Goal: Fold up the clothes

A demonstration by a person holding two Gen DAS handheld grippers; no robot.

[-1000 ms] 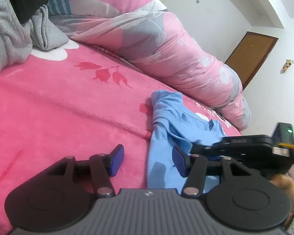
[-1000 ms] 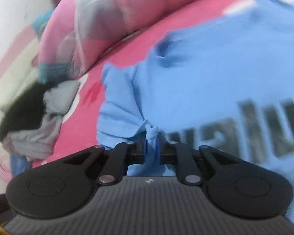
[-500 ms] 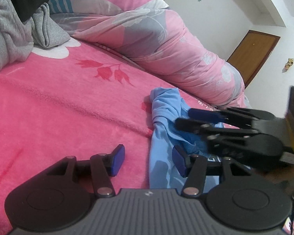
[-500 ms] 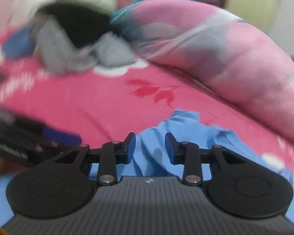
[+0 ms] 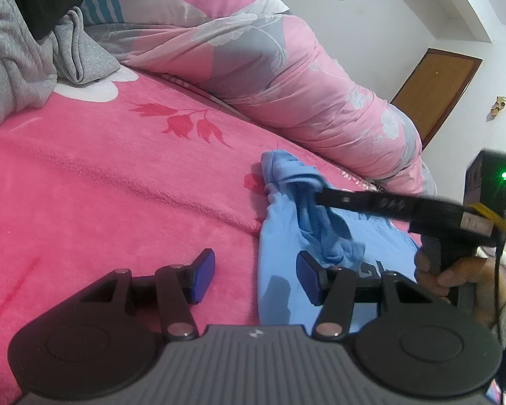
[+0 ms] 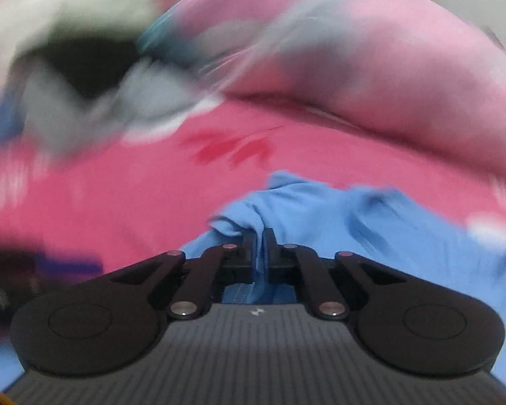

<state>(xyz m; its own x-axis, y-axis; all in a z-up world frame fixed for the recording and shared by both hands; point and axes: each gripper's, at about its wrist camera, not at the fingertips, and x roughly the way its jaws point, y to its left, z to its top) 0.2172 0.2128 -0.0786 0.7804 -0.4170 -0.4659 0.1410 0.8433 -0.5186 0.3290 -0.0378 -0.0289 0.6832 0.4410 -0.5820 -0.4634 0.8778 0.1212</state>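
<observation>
A light blue T-shirt [image 5: 280, 236] with dark lettering lies crumpled on the pink blanket [image 5: 101, 185]. My right gripper [image 6: 260, 243] is shut on a bunched fold of the blue T-shirt [image 6: 371, 222], and the cloth sticks up between its fingers. In the left wrist view the right gripper [image 5: 320, 197] reaches in from the right, lifting that fold a little off the bed. My left gripper [image 5: 254, 278] hovers half open over the blanket at the shirt's left edge, nothing between its blue pads [image 5: 205, 275].
A rolled pink and grey floral duvet [image 5: 270, 77] runs along the far side of the bed. Grey and black clothes [image 5: 27, 44] are piled at the far left. A hand [image 5: 455, 276] holds the right gripper. A brown door [image 5: 435, 91] stands behind.
The right gripper let go of the shirt, rolled upright, opened, moved toward the shirt's far end, then shut on a new fold and raised it. The left gripper stayed put.
</observation>
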